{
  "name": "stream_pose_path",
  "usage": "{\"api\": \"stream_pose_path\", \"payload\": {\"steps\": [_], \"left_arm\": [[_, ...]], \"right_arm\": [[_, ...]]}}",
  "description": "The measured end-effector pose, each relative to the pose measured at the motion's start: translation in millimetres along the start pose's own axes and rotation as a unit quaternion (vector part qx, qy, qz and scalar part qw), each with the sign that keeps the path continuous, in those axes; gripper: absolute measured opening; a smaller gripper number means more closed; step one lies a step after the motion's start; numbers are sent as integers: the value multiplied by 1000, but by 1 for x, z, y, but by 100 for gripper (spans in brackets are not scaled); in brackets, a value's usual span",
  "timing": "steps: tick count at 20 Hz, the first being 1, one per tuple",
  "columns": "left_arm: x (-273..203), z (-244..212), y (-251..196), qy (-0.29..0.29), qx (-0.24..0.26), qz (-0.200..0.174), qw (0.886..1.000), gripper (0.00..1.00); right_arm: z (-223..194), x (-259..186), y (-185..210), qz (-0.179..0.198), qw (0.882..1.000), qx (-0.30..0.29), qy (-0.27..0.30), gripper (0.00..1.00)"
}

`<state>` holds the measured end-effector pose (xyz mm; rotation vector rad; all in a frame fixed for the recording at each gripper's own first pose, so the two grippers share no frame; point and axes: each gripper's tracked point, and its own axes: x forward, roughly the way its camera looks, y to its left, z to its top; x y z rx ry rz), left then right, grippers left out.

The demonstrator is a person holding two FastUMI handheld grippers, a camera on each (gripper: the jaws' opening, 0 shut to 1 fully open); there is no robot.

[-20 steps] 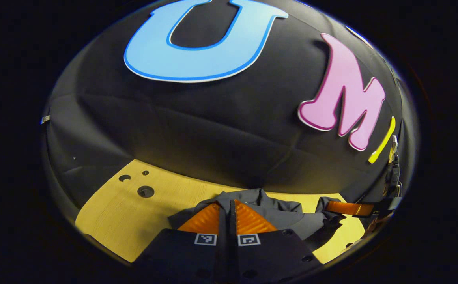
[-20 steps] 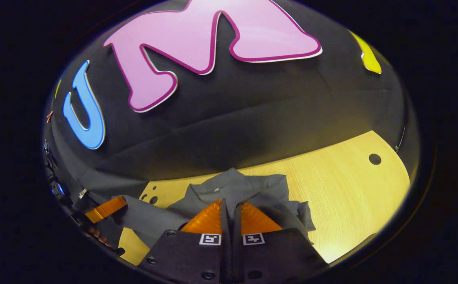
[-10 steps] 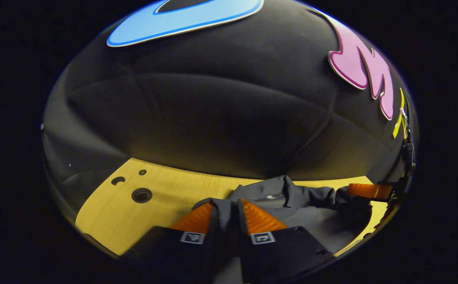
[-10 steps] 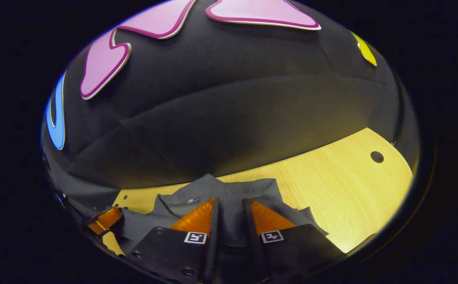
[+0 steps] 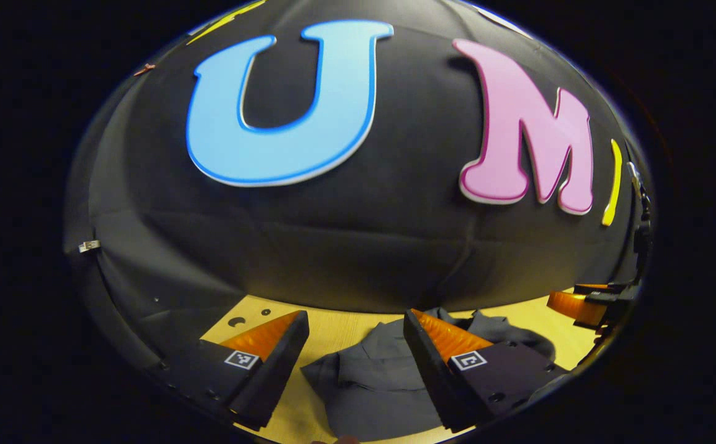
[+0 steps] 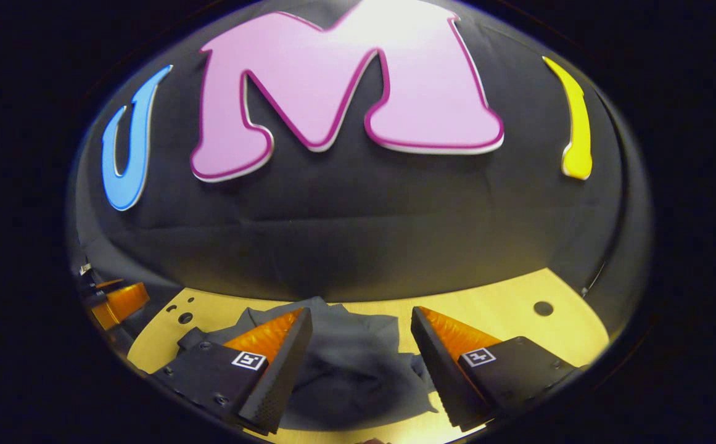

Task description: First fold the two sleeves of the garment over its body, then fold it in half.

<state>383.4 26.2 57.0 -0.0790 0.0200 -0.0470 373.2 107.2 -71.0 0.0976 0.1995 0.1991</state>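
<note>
A dark grey garment (image 5: 382, 382) lies folded into a compact bundle on the yellow wooden table (image 5: 333, 330). In the left gripper view my left gripper (image 5: 354, 320) is open above its left part, fingers wide apart and holding nothing. The right gripper view shows the same garment (image 6: 351, 370) below my right gripper (image 6: 361, 317), which is also open and clear of the cloth. The other gripper shows at the right edge (image 5: 580, 305) of the left gripper view and at the left edge (image 6: 117, 302) of the right gripper view.
The table (image 6: 506, 314) has round holes (image 6: 543, 308) on its right side and small holes (image 5: 236, 321) at its left. The black cloth wall (image 5: 364, 246) rises close behind the garment. Bare tabletop lies right of the garment in the right gripper view.
Both grippers were shut on the garment's cloth; they have let go, opened wide and lifted, tilting up. The garment now rests folded on the table.
</note>
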Motion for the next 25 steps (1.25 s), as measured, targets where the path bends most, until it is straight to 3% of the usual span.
{"api": "stream_pose_path", "payload": {"steps": [5, 8, 13, 16, 20, 25], "left_arm": [[-106, 46, -5, -45, -7, 1, 999, 97], [-209, 59, -11, -64, -16, -20, 998, 97], [-312, 25, -4, -43, -22, -36, 998, 96], [-371, 2, 8, -48, -10, 1, 999, 96], [-433, -21, -12, -70, 11, -10, 997, 96], [-471, -57, -35, -36, 4, -51, 998, 96]], "right_arm": [[37, -96, -22, -15, 998, -48, -43, 98], [44, -187, -29, -42, 996, -51, -62, 99], [37, -305, -20, -57, 995, -40, -71, 99], [10, -359, -13, -56, 997, -33, -49, 99], [-1, -420, -6, -54, 997, -26, -51, 100], [-21, -477, -4, -63, 995, -46, -59, 99]]}}
